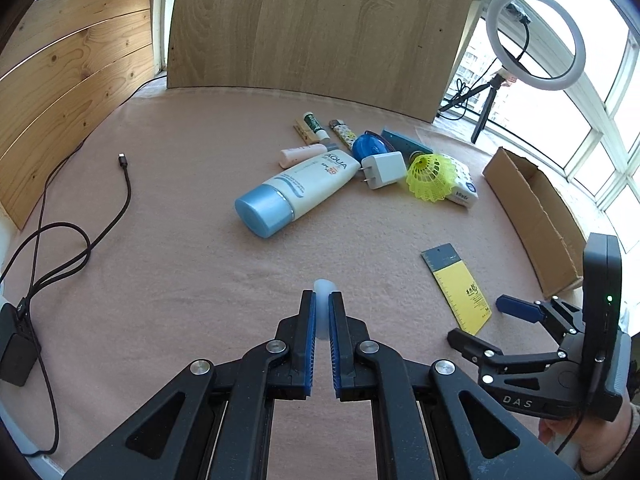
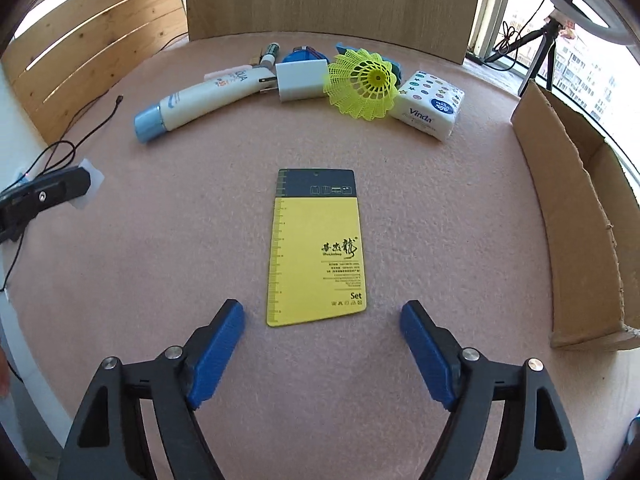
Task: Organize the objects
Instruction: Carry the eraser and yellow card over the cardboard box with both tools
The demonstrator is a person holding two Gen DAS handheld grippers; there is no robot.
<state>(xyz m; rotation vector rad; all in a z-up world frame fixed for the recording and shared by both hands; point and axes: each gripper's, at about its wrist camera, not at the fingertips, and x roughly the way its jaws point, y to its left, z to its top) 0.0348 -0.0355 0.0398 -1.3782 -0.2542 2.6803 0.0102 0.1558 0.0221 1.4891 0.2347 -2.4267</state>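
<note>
Holding a small white piece (image 1: 323,288) clenched in my left gripper (image 1: 322,312), I keep my right gripper (image 2: 322,314) spread wide before the yellow card (image 2: 316,256), at 12 o'clock. I should slide one finger under its near edge; it lies flat on the cloth (image 2: 440,216).

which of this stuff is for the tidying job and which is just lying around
For the job: yellow card, sunscreen, charger plug, shuttlecock, tissue pack, cardboard box, white piece in the left gripper.

Lying about: black cable, ring light, wooden board.
</note>
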